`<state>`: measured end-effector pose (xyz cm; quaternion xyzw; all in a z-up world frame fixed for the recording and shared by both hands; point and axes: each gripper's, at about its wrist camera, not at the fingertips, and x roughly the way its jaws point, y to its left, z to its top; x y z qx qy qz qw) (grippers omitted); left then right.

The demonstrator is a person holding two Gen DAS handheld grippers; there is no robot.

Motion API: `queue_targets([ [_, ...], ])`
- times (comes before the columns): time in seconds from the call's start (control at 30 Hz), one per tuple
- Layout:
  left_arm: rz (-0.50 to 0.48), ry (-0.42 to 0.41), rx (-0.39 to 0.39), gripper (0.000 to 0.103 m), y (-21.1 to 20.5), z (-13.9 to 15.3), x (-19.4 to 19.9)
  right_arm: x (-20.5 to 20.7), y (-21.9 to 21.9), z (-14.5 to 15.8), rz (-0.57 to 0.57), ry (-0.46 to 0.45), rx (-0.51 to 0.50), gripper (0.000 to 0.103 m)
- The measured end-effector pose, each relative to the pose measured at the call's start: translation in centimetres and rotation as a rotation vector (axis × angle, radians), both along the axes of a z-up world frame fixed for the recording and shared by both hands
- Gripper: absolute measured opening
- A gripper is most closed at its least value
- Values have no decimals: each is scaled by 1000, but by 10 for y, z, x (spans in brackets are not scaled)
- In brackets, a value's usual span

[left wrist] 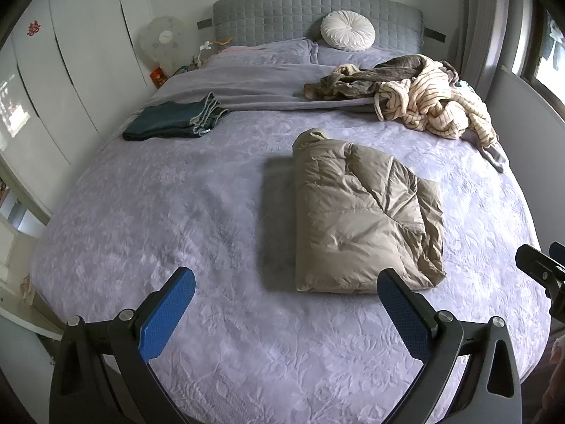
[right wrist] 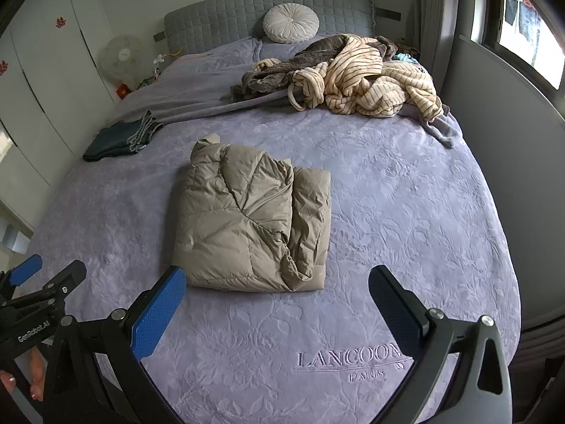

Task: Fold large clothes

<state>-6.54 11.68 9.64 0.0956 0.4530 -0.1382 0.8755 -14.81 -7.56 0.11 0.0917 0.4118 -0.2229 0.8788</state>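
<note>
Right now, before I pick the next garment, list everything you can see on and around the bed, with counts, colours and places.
Puffy quilted jacket: one, beige, folded, middle of the bed.
Folded denim jeans: one, dark blue, far left side of the bed.
Heap of unfolded clothes: one pile, cream with dark stripes plus grey-brown fleece, far right of the bed.
Round pleated cushion: one, white, against the headboard.
Quilted bedspread: one, lilac, covers the bed.
Padded headboard: one, grey, at the far wall.
Standing fan: one, white, left of the headboard.
Wardrobe doors: white, red paper cuts, along the left.
Left gripper: open, empty, near edge.
Right gripper: open, empty, near edge.
</note>
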Motion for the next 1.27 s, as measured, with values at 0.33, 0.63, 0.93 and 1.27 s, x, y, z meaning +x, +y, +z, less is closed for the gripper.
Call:
queue_targets([
  [0.33,0,0,2,103,-1,1,0,0,-2,0,2,0,1,103],
  [0.63,2,0,2,103,-3,1,0,-1,-3,3,5,0,-4,103],
  [0.93,-2,-2,4,103,-4,1,4,0,-4,5,5,-1,-3,103],
  [1.27,-12,-13,1,103,-6,3,11,1,-1,6,1,0,-1,103],
])
